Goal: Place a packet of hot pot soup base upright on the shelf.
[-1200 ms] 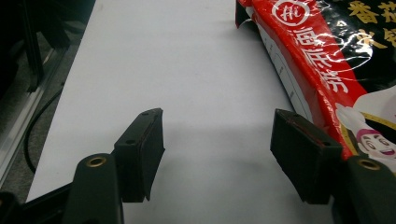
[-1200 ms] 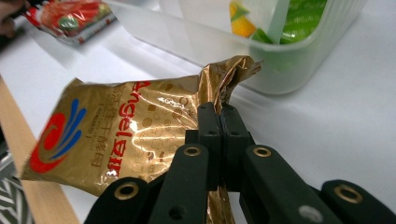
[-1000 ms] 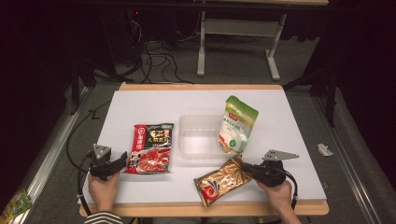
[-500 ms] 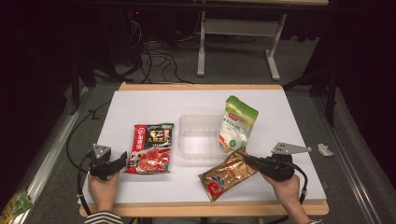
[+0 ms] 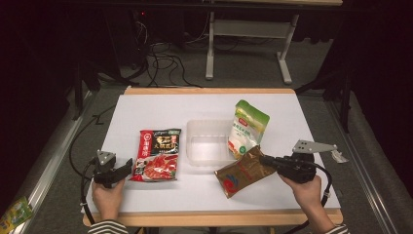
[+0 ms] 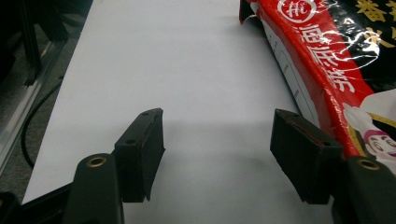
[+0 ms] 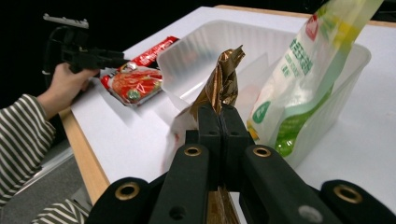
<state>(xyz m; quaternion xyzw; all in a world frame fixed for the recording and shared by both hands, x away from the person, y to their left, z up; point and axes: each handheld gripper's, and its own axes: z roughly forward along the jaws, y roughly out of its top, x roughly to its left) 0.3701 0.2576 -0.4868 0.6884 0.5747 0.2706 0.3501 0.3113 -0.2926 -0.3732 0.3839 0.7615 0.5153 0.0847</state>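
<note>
**Now: brown pouch lifted at one end, heading for tray**

Vs 0.5 s ago: right claw [image 5: 263, 159] has shifted a bit toward the tray [image 5: 195, 155] and the brown pouch [image 5: 243, 171] has swung with it; a full sec ago it lay lower and more to the left on the bench [image 5: 146, 109]. Read: pick is done, transfer is underway, drop-in not yet.

Right claw: clamped tight on the pouch's top edge, jaws pinched together w/ crinkled foil sticking up between them in the right gripper view [image 7: 223, 81]. Right hand [image 5: 307, 192] low, near the bench's front-right corner, claw pointing left toward the tray. Pouch's far end looks to be resting on the bench, just in front of the tray.

Green pouch [image 5: 247, 127] leans on the tray's right wall.

Left claw [image 6: 219, 154]: jaws wide apart, nothing between them, parked beside the red pouch [image 6: 336, 70]. Left hand unchanged across frames, idle.
</note>
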